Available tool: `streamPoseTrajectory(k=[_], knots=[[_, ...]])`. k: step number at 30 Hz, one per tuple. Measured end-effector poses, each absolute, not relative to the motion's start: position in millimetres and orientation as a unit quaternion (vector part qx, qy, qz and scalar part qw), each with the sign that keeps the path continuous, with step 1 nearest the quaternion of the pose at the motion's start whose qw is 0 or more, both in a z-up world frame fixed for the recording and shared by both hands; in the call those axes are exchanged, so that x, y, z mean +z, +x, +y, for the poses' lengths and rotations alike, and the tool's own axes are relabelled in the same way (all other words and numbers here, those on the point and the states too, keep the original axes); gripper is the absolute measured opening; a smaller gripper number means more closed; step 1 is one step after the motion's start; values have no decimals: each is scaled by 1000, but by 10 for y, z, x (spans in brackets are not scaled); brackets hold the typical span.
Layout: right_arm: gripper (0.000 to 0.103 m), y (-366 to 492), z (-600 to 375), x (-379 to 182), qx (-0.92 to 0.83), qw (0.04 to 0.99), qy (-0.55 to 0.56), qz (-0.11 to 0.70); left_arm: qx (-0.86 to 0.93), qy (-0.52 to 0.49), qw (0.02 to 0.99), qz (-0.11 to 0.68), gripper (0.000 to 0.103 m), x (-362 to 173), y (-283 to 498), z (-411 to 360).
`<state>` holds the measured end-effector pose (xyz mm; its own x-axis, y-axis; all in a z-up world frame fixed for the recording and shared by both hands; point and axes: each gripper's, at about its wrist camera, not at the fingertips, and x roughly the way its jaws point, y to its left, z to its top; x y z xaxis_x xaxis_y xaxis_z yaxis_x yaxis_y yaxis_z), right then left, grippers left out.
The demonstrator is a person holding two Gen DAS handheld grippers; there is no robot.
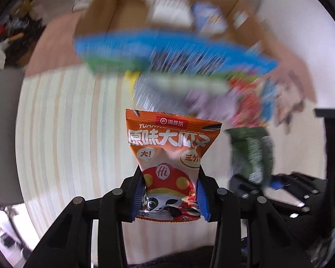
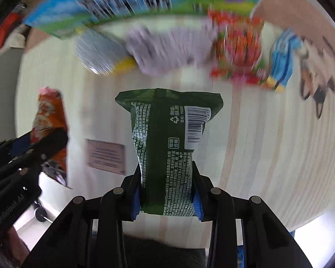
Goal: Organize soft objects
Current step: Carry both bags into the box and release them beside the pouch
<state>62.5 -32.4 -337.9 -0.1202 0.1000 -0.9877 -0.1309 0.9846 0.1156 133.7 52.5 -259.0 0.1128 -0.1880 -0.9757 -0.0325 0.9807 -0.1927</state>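
Note:
My left gripper (image 1: 170, 195) is shut on an orange snack packet (image 1: 170, 156) with a mushroom cartoon, held above the striped table. My right gripper (image 2: 166, 197) is shut on a dark green snack packet (image 2: 165, 143) with a barcode. Each shows in the other view: the green packet (image 1: 252, 154) to the right in the left wrist view, the orange packet (image 2: 50, 125) and the left gripper to the left in the right wrist view. An open cardboard box (image 1: 167, 11) stands at the far side, with white and blue items inside.
A large blue and green flat pack (image 1: 163, 51) lies before the box. Blurred silver (image 2: 98, 51), lilac (image 2: 165, 49), red (image 2: 239, 49) and blue (image 2: 283, 60) packets and a cat-like plush (image 2: 321, 71) lie across the striped table (image 2: 268, 145). A pink card (image 2: 106, 156) lies nearer.

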Motion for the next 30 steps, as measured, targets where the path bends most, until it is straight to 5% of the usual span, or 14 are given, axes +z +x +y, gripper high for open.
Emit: streamPoseTrajectory(k=[6,14,30], knots=[[38,1151,-531,-2520,112,712,20,693,-96,-95,780,611,38,-1858,1930,441],[38,2409,-735,-2073,100,747,1,658,-65,-98,783,611,38,-1805,3149,685],[38,3513,-571,-3745,83,657,-27,749,17,-81,689,720,38,-3302,4512,1147]])
